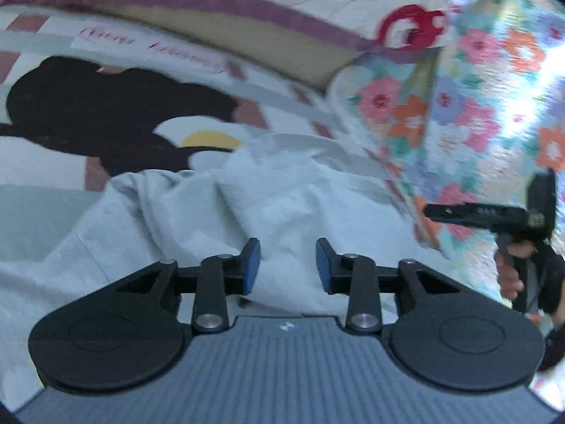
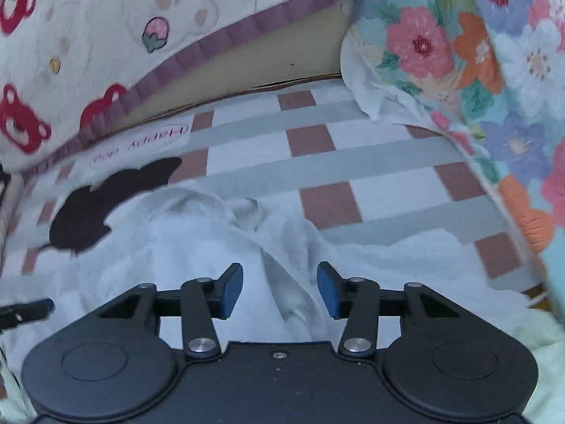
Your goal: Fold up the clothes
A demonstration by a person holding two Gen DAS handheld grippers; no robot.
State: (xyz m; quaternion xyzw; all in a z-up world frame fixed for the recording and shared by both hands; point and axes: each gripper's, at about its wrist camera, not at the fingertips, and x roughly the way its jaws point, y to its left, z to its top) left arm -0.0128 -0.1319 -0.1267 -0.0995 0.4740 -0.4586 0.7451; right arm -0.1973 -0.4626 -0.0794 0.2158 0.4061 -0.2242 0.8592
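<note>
Both jaws stand apart over the rumpled pale garment (image 1: 212, 219); the left hand-held gripper (image 1: 287, 265) and right hand-held gripper (image 2: 279, 289) grip nothing, likely poised to pinch fresh fold points.

Blurred lettering (image 1: 106, 37) on bedsheet (image 1: 282, 95)

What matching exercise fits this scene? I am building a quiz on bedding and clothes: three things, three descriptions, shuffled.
Things:
1. pale garment
2. floral quilt
3. checked sheet

Descriptions:
A. pink, orange and blue flowers, heaped at the right
B. grey stripes with reddish-brown squares, spread flat
C. plain light cloth, crumpled in front of the hand-held gripper

Pairs: 1-C, 2-A, 3-B
</note>
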